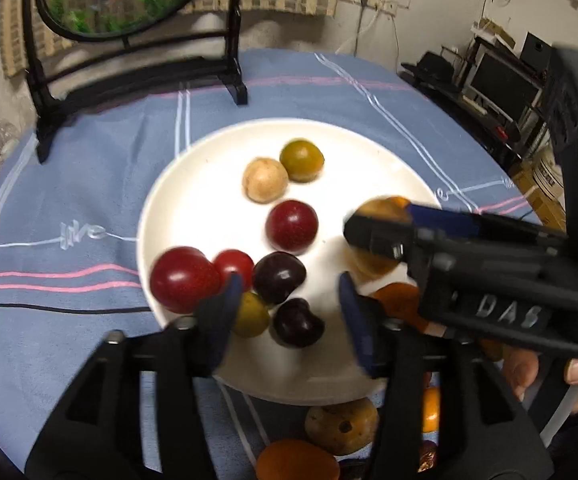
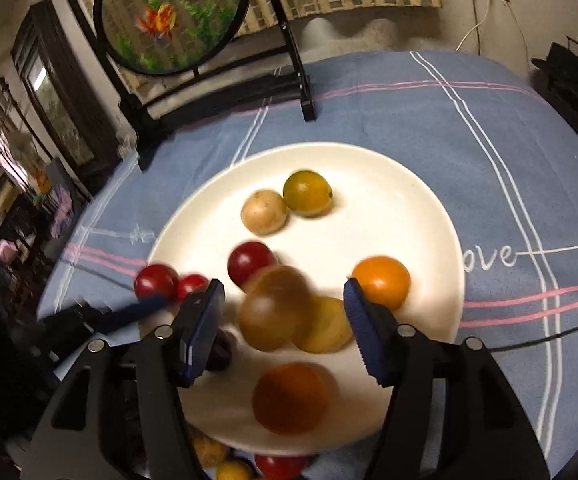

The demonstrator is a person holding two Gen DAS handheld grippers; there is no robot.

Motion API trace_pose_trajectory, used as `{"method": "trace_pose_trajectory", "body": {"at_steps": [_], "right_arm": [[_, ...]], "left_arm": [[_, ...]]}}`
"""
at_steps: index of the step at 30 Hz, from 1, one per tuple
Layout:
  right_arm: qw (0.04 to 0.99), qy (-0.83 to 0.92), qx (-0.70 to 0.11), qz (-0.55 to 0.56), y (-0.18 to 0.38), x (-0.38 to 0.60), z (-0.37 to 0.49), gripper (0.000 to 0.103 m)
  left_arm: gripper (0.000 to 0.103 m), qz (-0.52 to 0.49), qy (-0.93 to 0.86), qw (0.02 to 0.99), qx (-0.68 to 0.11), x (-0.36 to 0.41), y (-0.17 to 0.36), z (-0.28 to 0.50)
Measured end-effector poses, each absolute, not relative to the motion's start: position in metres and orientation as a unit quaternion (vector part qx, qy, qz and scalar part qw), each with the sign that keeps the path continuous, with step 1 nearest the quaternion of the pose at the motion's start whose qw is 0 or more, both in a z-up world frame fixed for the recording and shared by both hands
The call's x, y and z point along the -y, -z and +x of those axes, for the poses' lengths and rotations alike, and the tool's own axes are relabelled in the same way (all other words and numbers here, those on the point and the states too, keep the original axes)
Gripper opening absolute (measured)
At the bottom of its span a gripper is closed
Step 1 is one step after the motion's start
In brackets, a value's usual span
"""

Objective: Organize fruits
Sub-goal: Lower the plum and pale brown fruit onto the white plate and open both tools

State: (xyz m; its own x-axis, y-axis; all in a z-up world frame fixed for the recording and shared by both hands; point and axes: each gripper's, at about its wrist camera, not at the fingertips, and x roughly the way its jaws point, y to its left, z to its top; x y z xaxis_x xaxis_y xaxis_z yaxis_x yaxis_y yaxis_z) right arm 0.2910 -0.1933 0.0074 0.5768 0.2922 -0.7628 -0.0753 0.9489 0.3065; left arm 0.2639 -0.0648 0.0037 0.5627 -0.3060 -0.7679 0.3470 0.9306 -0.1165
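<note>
here both gripper jaws wide apart over plate (image 2: 409, 200): left gripper (image 1: 289, 300), right gripper (image 2: 285, 308).

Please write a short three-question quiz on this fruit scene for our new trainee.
1. True or false: the white plate rests on a blue cloth.
2. Multiple choice: which fruit touches the pale tan fruit at the far side of the plate? A) a black cherry B) the green-yellow fruit C) a banana
3. Fill in: the jaws of the right gripper are ____, with a blurred brownish fruit between them.

Key:
1. True.
2. B.
3. Open. The fruit is smeared by motion and the jaws stand clear of it on both sides. The left gripper is open too, over the dark cherries.
</note>
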Motion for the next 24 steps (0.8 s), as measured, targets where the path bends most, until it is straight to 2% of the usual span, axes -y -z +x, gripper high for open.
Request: {"method": "trace_pose_trajectory", "body": {"at_steps": [3,5,7,11,17,24], "right_arm": [[0.883,-0.101,-0.444,0.115,-0.010,0.194,0.280,0.062],[0.884,-0.099,-0.440,0.123,-0.013,0.201,0.268,0.062],[0.886,-0.097,-0.434,0.132,-0.015,0.210,0.255,0.062],[0.893,-0.078,-0.421,0.138,-0.019,0.229,0.222,0.062],[0.892,-0.054,-0.415,0.169,-0.013,0.260,0.166,0.062],[0.900,-0.042,-0.412,0.133,-0.006,0.259,0.118,0.064]], "left_arm": [[0.061,0.029,0.180,0.886,-0.426,0.061,-0.010,0.256],[0.071,0.020,0.175,0.890,-0.420,0.054,-0.013,0.246],[0.076,0.017,0.169,0.896,-0.411,0.046,-0.016,0.233],[0.082,0.029,0.145,0.898,-0.413,0.034,-0.016,0.211],[0.084,0.013,0.134,0.897,-0.420,0.016,-0.014,0.183],[0.084,0.012,0.126,0.896,-0.426,0.009,-0.008,0.149]]}}
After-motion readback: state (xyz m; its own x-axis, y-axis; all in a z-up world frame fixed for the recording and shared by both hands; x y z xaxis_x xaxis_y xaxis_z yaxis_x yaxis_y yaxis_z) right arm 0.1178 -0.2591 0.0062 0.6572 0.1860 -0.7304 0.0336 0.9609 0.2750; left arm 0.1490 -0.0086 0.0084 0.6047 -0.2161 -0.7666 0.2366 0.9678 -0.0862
